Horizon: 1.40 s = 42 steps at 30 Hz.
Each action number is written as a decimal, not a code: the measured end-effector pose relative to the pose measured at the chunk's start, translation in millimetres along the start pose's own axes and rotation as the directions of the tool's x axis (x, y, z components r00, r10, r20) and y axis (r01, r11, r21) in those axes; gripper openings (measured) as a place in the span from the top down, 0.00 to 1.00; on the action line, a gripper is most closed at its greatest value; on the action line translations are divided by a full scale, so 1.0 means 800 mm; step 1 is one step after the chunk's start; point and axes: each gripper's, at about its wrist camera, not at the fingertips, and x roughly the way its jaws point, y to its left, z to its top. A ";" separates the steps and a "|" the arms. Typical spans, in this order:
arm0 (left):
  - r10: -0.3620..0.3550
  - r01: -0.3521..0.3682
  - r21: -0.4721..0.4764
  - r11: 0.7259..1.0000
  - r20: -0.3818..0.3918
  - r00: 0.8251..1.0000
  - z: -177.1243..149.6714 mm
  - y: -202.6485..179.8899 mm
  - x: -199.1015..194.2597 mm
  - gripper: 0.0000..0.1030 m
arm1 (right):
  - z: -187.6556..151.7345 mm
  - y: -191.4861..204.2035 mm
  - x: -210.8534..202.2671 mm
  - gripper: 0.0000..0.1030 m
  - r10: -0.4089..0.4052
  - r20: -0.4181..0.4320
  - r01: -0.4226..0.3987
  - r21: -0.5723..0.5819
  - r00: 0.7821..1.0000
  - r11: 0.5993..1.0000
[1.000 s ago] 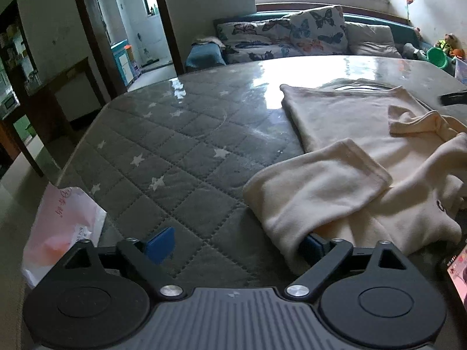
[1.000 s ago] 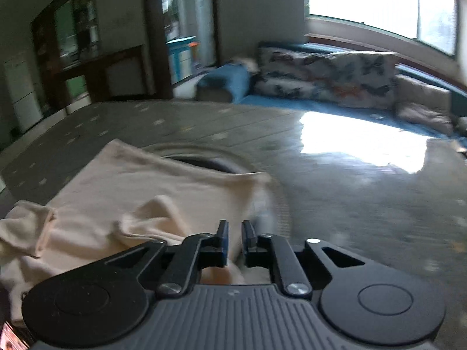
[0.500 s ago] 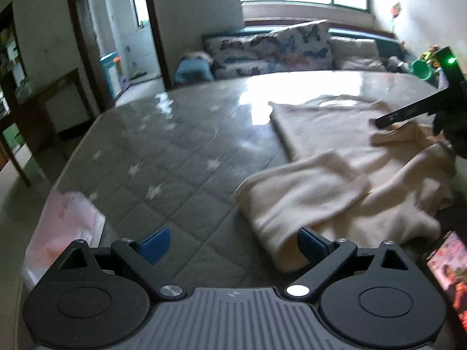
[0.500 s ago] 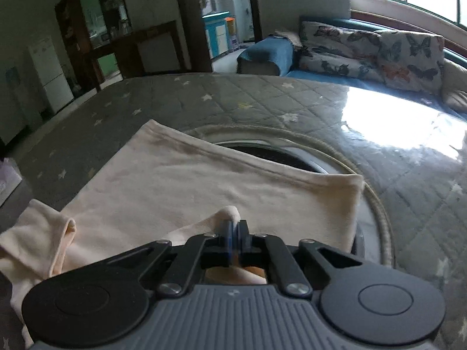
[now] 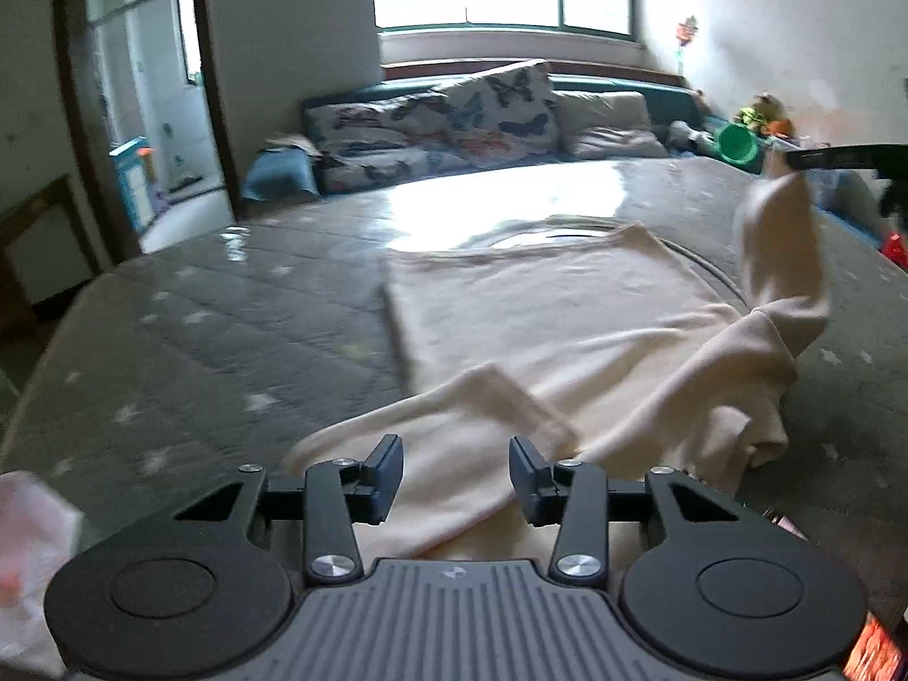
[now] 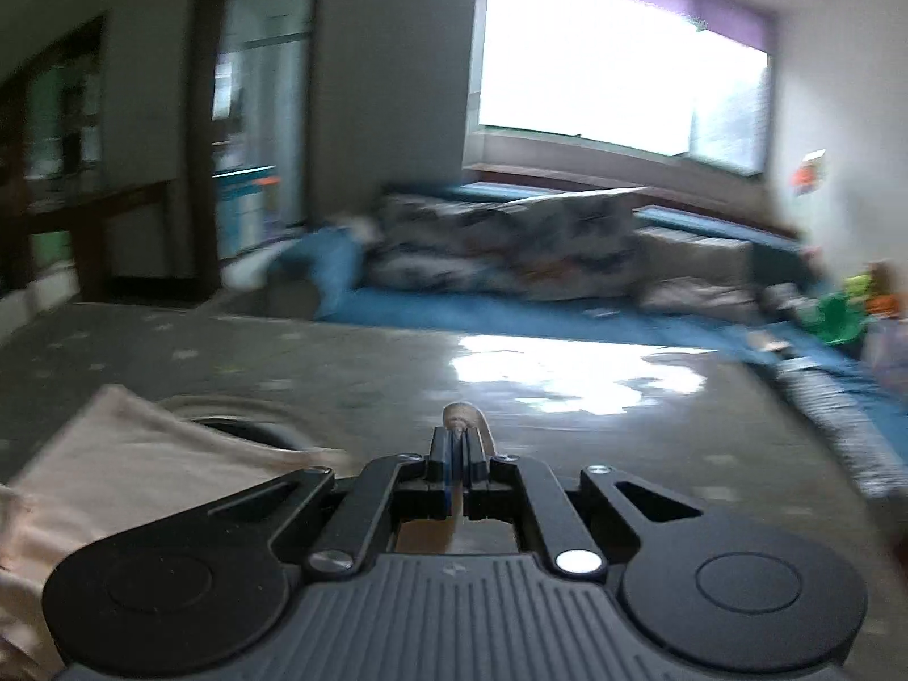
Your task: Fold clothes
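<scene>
While the cream garment [image 5: 567, 340] lies on the counter [image 5: 198, 329], right gripper [image 6: 457, 445], now raised, clenches its sleeve [image 5: 783, 249]; left gripper [image 5: 457, 474], narrowed but released, has moved over the other sleeve.

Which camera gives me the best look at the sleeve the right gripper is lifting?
The left wrist view: the sleeve hangs in full from the right gripper above the cream top. The right wrist view shows only a cloth tip pinched between its shut fingers.
</scene>
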 end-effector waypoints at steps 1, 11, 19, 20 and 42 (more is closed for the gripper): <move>-0.011 0.011 0.006 1.000 -0.007 1.000 0.003 -0.005 0.009 0.57 | -0.008 -0.013 -0.006 0.97 -0.025 -0.018 0.025 0.012 1.000 1.000; -0.059 0.065 0.104 0.992 -0.063 0.996 0.000 -0.051 0.048 0.56 | -0.095 -0.071 -0.037 0.82 -0.158 -0.150 0.165 0.039 0.976 0.985; -0.096 0.098 0.107 0.989 -0.027 0.995 -0.003 -0.053 0.052 0.88 | -0.097 -0.016 -0.052 0.69 -0.010 -0.094 0.008 -0.018 0.996 1.000; -0.095 0.095 0.098 0.991 -0.012 0.995 -0.004 -0.050 0.048 0.92 | -0.097 -0.006 -0.053 0.69 0.015 -0.089 -0.018 -0.029 0.996 0.999; 0.472 -0.451 -0.333 0.828 -0.018 0.881 -0.070 0.148 -0.087 0.92 | -0.113 0.109 -0.069 0.66 0.274 -0.153 -0.296 -0.148 0.950 0.944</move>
